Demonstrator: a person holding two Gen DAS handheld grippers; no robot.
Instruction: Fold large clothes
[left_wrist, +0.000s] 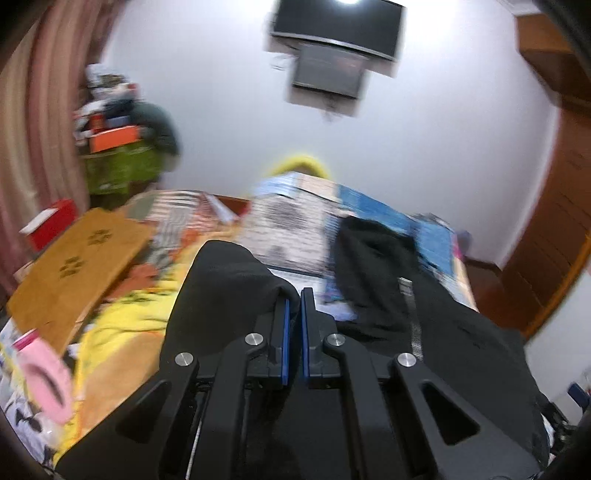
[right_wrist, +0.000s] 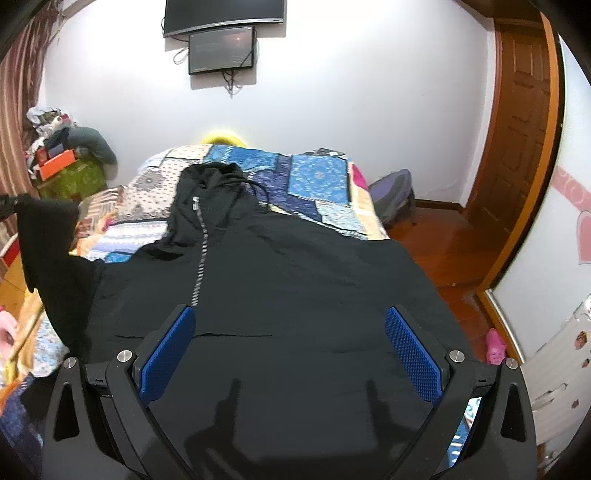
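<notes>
One black hoodie (right_wrist: 280, 266) lying on the bed (right_wrist: 317, 177); my left hand-held gripper (left_wrist: 294, 295) is pinching its sleeve (left_wrist: 229, 273), right hand-held gripper (right_wrist: 290, 321) gaping wide, holding nothing.

A bed (right_wrist: 332, 192) covered by a patchwork quilt of blue, white and orange squares fills the middle of the right wrist view. A black zip hoodie (right_wrist: 280, 280) lies spread flat on it, hood toward the far wall. At the left edge, a tan board (left_wrist: 77, 269) rests on yellow bedding (left_wrist: 110, 332).
</notes>
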